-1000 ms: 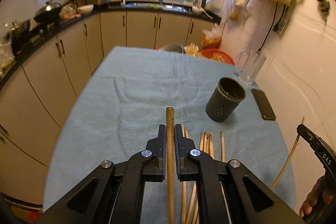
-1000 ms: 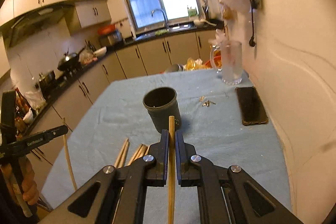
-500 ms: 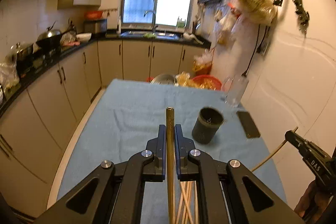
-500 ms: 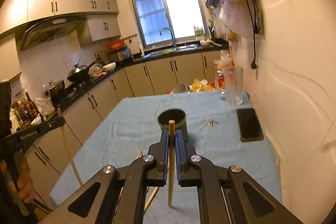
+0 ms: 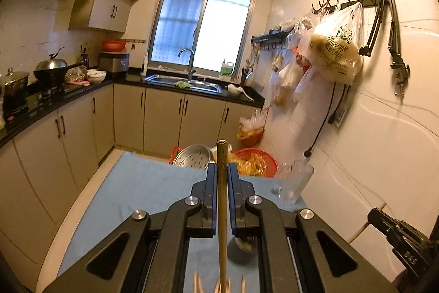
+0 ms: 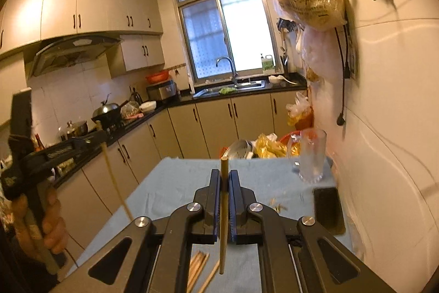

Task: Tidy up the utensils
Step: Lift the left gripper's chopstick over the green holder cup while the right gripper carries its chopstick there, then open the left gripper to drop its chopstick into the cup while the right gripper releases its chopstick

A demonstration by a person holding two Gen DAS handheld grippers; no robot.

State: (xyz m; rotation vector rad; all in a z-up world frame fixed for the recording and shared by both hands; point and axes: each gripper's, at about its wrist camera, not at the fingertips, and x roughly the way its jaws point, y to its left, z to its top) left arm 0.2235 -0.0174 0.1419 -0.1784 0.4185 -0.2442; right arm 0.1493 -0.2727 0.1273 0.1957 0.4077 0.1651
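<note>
My left gripper [image 5: 222,172] is shut on a wooden chopstick [image 5: 221,199] that pokes up past the fingertips, high above the blue-clothed table [image 5: 142,183]. Under its fingers a sliver of the dark holder cup [image 5: 242,249] shows. My right gripper [image 6: 224,177] is likewise shut on a second chopstick [image 6: 223,238], whose lower end hangs free above the cloth. Loose chopsticks [image 6: 197,265] lie on the table below; the cup is hidden in the right wrist view. Each view catches the other gripper: the left gripper [image 6: 93,139] at the left edge, the right gripper [image 5: 378,217] at the right edge.
A glass mug [image 6: 312,155] and a dark phone [image 6: 328,208] sit by the tiled wall on the right. Past the table's far end are a metal steamer [image 5: 194,158] and a red basket [image 5: 255,161]. Bags hang from wall hooks [image 5: 334,56]. A hand [image 6: 52,227] grips the left tool.
Both grippers have risen with their chopsticks, so both views now look across the kitchen. The holder cup and the loose chopsticks have slid down under the fingers.
</note>
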